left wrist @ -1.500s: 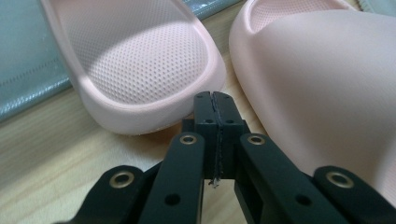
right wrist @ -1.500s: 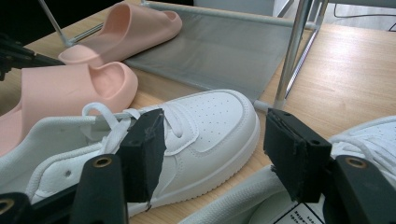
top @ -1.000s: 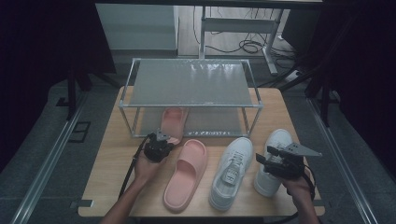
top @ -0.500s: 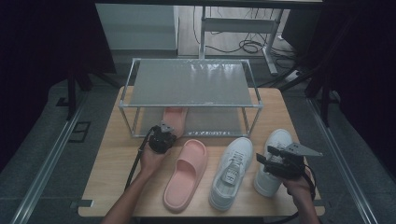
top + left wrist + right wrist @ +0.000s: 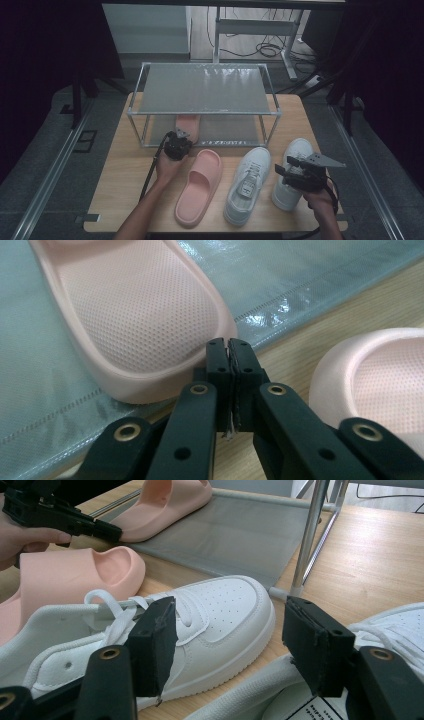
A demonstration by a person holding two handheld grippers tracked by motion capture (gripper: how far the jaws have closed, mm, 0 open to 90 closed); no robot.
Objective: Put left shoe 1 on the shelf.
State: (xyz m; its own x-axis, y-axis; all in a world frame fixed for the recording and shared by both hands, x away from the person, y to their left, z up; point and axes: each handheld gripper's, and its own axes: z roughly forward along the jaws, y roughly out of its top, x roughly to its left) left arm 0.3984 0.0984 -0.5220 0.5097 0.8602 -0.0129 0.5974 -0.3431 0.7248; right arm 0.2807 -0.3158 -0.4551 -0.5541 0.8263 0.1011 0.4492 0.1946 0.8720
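One pink slipper (image 5: 187, 125) lies on the rack's lower shelf (image 5: 230, 131), heel toward me. My left gripper (image 5: 181, 139) is at that heel. In the left gripper view the jaws (image 5: 229, 347) are together just short of the slipper's heel (image 5: 140, 305); they have just been opening a trace, with nothing between them. The second pink slipper (image 5: 200, 185) (image 5: 380, 375) lies on the table beside it. My right gripper (image 5: 286, 172) hovers open (image 5: 232, 630) over the right white sneaker (image 5: 298, 147) (image 5: 390, 625). The left white sneaker (image 5: 247, 185) (image 5: 200, 625) lies next to it.
A two-tier metal shoe rack (image 5: 205, 90) with grey fabric shelves stands at the back of the wooden table (image 5: 125, 160). Its front right leg (image 5: 310, 535) rises near the sneakers. Cables trail from both grippers toward the table's front edge.
My left gripper has shifted to the right and toward the rack, ending at the shelf slipper's heel. The right gripper and all the shoes have stayed put.
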